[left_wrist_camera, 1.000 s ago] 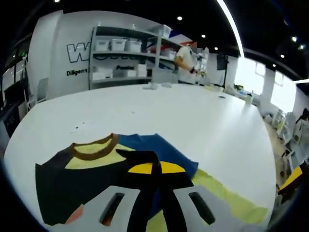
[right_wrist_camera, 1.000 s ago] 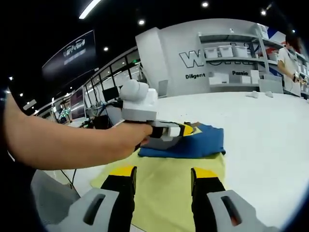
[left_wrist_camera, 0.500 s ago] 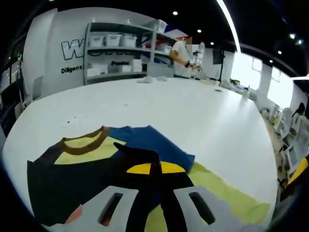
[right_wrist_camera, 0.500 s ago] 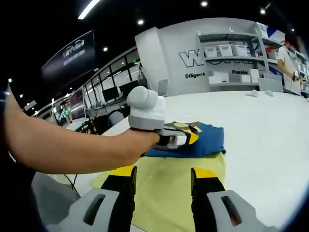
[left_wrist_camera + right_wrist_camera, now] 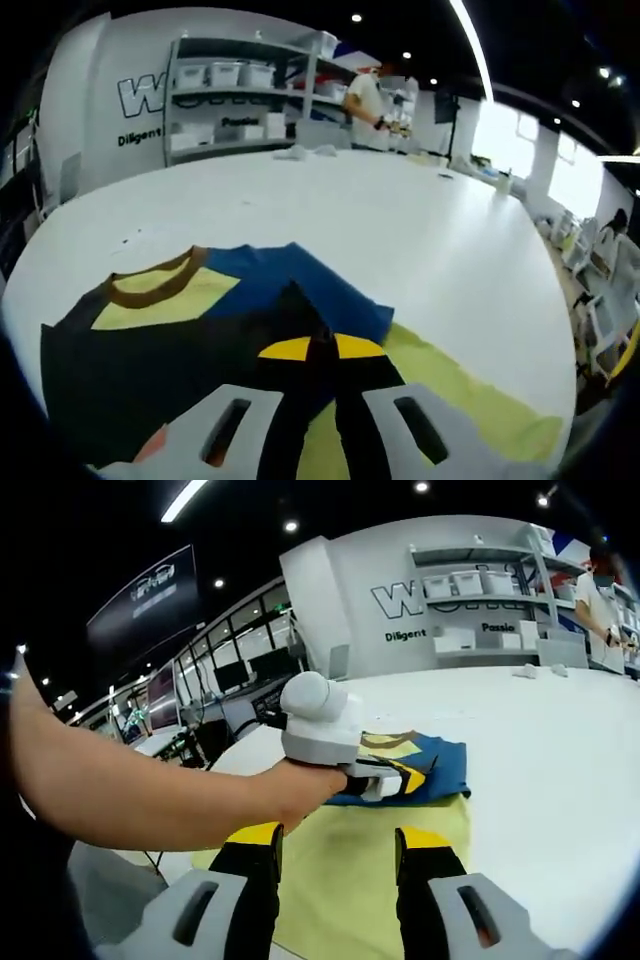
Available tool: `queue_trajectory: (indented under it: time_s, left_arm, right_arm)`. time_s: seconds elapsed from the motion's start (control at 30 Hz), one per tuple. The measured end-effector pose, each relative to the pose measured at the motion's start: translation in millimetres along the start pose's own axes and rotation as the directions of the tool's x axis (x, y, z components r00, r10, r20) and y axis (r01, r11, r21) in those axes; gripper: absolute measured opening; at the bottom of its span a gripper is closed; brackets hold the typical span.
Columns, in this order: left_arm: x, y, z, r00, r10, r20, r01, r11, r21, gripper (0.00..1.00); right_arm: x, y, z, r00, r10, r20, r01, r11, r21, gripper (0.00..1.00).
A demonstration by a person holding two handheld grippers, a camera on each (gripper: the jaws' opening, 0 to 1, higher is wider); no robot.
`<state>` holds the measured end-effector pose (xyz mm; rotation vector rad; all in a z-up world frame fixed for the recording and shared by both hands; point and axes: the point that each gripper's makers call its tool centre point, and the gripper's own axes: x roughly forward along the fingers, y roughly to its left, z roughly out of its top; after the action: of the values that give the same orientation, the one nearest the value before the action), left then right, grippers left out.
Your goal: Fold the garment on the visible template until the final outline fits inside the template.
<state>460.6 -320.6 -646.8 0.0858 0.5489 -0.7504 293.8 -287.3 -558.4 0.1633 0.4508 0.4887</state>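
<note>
A black, blue and yellow garment (image 5: 170, 350) with a brown collar (image 5: 150, 283) lies on a yellow-green template (image 5: 455, 400) on the white table. My left gripper (image 5: 322, 348) is shut, with a fold of the garment's black cloth pinched between its yellow-tipped fingers. In the right gripper view a person's hand holds that left gripper (image 5: 403, 776) low over the garment (image 5: 448, 765). My right gripper (image 5: 340, 838) hovers open above the near part of the template (image 5: 445, 815), with nothing between its fingers.
The large white table (image 5: 400, 230) stretches far beyond the garment. Shelves with white bins (image 5: 235, 105) stand against the back wall, and a person (image 5: 370, 105) works there. Desks with monitors (image 5: 215, 695) line the table's left side in the right gripper view.
My left gripper has drawn the pinched black cloth further across the garment, and the raised fold lies flatter now. In the right gripper view it has shifted right. The right gripper has stayed still.
</note>
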Motion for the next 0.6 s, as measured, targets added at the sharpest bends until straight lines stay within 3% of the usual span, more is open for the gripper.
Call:
queue_trajectory:
  time_s: [0.37, 0.43, 0.6]
  left_arm:
    - [7.9, -10.8, -9.2, 0.999, -0.043, -0.028, 0.043, 0.999, -0.013, 0.10]
    - [9.9, -16.3, -16.4, 0.996, -0.072, -0.057, 0.071, 0.997, -0.023, 0.13]
    - [10.8, -15.0, -18.7, 0.996, -0.061, -0.060, 0.060, 0.998, -0.012, 0.17]
  right_arm:
    - [-0.1, 0.2, 1.2, 1.000, 0.004, 0.005, -0.004, 1.000, 0.004, 0.43]
    - [0.0, -0.1, 1.5, 1.000, 0.003, 0.007, -0.003, 1.000, 0.005, 0.43]
    - [-0.2, -0.9, 1.4, 1.000, 0.000, 0.008, 0.000, 1.000, 0.005, 0.43]
